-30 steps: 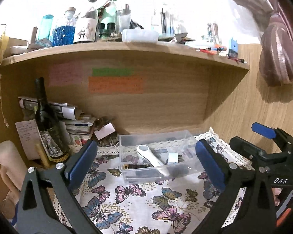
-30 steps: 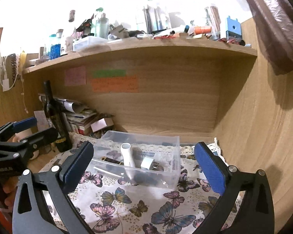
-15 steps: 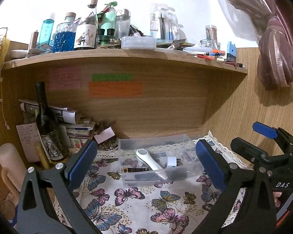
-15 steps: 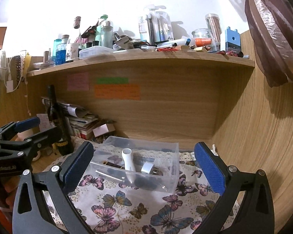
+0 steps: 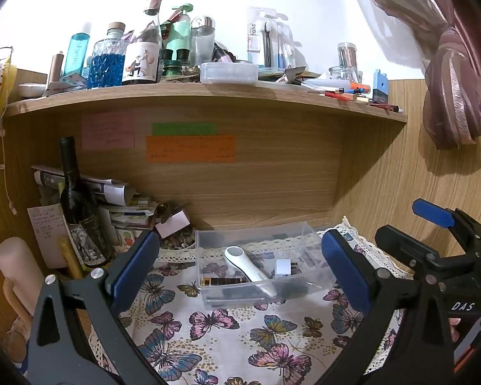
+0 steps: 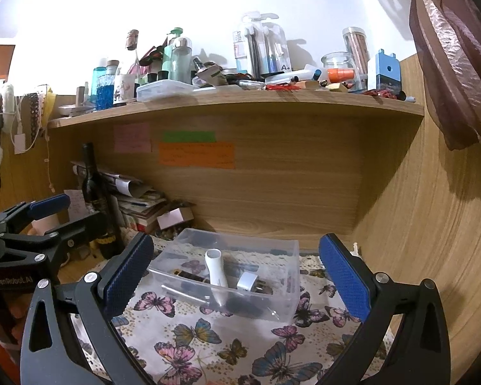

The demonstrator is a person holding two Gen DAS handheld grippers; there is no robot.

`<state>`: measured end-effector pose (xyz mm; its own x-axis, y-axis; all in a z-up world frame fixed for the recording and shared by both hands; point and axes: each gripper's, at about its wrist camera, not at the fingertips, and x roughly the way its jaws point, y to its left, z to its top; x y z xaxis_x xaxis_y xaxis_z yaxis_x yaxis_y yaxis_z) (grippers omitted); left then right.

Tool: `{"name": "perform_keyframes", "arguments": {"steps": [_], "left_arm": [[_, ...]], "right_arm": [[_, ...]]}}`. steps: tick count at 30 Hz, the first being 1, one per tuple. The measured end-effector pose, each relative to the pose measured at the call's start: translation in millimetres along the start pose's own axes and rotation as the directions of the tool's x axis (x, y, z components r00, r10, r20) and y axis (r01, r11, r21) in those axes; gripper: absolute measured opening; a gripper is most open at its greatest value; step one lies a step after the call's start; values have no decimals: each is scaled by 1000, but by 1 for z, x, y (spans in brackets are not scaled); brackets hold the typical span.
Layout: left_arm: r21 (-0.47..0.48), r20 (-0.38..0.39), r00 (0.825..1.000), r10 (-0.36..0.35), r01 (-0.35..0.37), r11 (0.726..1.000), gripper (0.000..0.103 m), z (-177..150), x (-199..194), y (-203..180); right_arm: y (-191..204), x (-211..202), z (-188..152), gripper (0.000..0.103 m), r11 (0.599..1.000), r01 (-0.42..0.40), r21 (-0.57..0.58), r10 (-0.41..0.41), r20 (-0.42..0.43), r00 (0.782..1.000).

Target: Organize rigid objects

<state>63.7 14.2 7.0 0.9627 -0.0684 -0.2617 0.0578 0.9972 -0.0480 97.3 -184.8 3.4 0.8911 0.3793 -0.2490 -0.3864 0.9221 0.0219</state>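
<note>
Both tools wide, nothing held: R tool (image 5: pixel 433 234) only in L view, L tool (image 6: pixel 45 221) only in R view.

Open cloth (image 5: pixel 215 330) lies ahead of my spread fingers up to the clear bin (image 5: pixel 208 240); wine bottle (image 5: pixel 77 205) and paper stack (image 5: pixel 125 205) crowd left; wood wall (image 6: pixel 433 224) close right.

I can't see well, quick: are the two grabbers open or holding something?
Left gripper: open, holding nothing.
Right gripper: open, holding nothing.
</note>
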Motion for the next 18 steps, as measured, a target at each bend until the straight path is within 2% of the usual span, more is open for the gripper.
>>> {"name": "perform_keyframes", "arguments": {"steps": [18], "left_arm": [[-14, -6, 1000, -3, 3, 1000, 103, 2, 3, 3]], "right_arm": [[2, 1, 1, 103, 1000, 1, -2, -1, 2, 1000]]}}
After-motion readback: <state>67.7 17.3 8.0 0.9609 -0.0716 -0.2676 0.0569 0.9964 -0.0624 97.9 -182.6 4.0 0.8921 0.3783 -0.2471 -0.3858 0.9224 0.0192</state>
